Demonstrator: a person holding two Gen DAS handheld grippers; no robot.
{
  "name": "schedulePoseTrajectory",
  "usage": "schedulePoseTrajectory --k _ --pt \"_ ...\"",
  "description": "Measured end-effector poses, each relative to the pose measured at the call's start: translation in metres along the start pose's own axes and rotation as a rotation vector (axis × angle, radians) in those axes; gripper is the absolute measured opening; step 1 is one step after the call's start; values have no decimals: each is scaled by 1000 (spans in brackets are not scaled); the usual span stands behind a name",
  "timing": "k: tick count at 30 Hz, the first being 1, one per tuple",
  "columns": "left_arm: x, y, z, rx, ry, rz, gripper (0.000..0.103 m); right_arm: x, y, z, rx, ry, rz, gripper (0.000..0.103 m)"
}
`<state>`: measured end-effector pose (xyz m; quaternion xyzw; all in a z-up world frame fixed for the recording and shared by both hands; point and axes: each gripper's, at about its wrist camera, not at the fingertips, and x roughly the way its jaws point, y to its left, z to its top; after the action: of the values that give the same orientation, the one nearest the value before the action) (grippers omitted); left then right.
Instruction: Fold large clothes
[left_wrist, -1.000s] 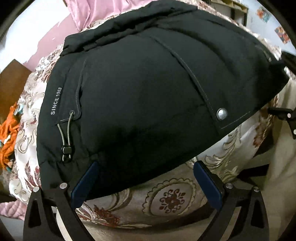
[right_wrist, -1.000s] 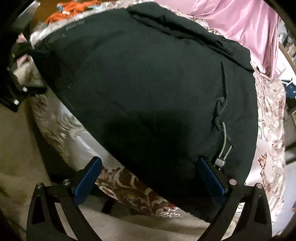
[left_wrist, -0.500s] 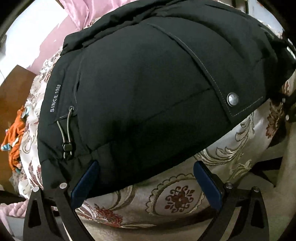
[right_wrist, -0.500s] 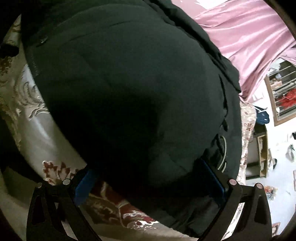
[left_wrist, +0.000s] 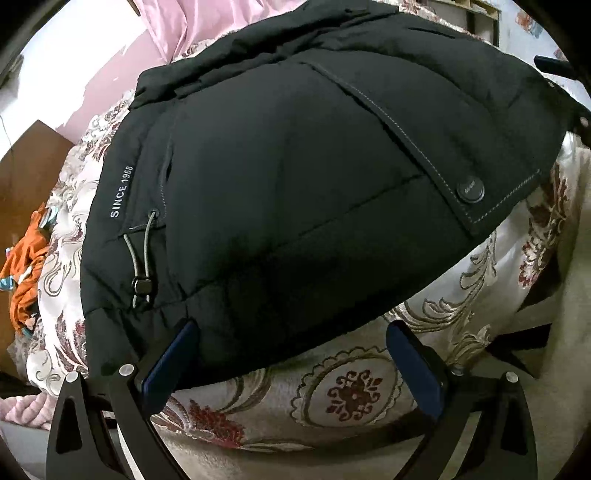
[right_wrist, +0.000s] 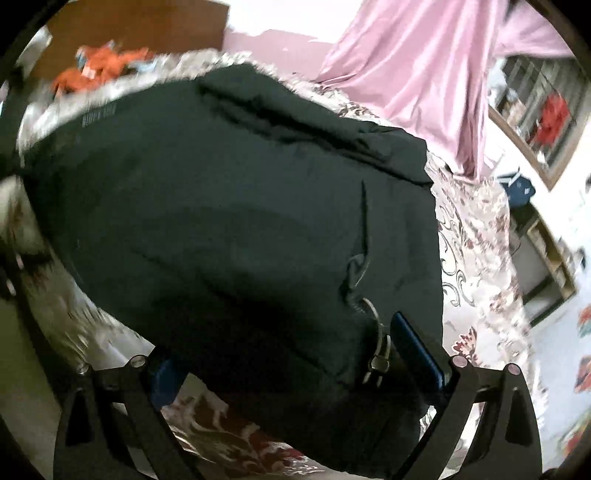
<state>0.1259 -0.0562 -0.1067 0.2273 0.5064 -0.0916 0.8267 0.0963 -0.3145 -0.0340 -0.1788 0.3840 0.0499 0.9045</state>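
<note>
One black padded jacket (left_wrist: 295, 177) lay spread on a bed, over one floral bedspread (left_wrist: 354, 395) in cream, red and gold. Left gripper (left_wrist: 291, 354) at the jacket's near hem; jaws apart, two blue pads visible, the left pad touching the hem edge, the right pad over bare bedspread. One snap button (left_wrist: 470, 191) on a flap with pale stitching. One elastic drawcord (left_wrist: 142, 258) with one toggle, beside the white print "SINCE 1968" (left_wrist: 121, 191).

Right gripper (right_wrist: 295, 354) at the jacket's (right_wrist: 229, 229) other lower corner; jaws apart, hem fabric lying between the pads and over the left one. Whether the pads pressed the fabric could not be told. A second drawcord (right_wrist: 378, 343) lay just beside the right pad. View partly blurred.

One orange garment (left_wrist: 26, 273) bunched at the bed's far side. One pink curtain (right_wrist: 417, 74) behind the bed.
</note>
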Motion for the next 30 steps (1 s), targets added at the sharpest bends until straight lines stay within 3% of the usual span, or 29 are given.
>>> schedulePoseTrajectory --k 3,7,10,14,19,23,26,27,28,30 --pt "-5 1 -1 5 -22 29 103 -8 -12 8 51 -14 50 91" --pt "-9 -5 -1 34 -56 212 103 -8 -33 26 77 -48 74 88" --pt "-13 2 1 -6 -81 278 102 -6 -46 36 98 -71 83 88" --pt "-19 16 5 -50 -121 403 88 -7 -52 43 87 -90 68 88" --pt "-37 30 6 -108 -196 420 84 -9 -46 38 65 -95 27 88" --pt "-55 29 9 -97 -315 476 69 -6 -38 25 37 -62 -17 88" --pt "-60 30 15 -106 -360 468 60 8 -26 6 26 22 -23 88" --pt "-59 33 18 -106 -365 463 55 12 -23 0 20 43 -26 83" --pt "-60 31 19 -104 -367 453 51 16 -21 -3 18 63 -16 69" --pt "-60 32 24 -97 -373 422 31 16 -22 -2 20 62 -14 56"
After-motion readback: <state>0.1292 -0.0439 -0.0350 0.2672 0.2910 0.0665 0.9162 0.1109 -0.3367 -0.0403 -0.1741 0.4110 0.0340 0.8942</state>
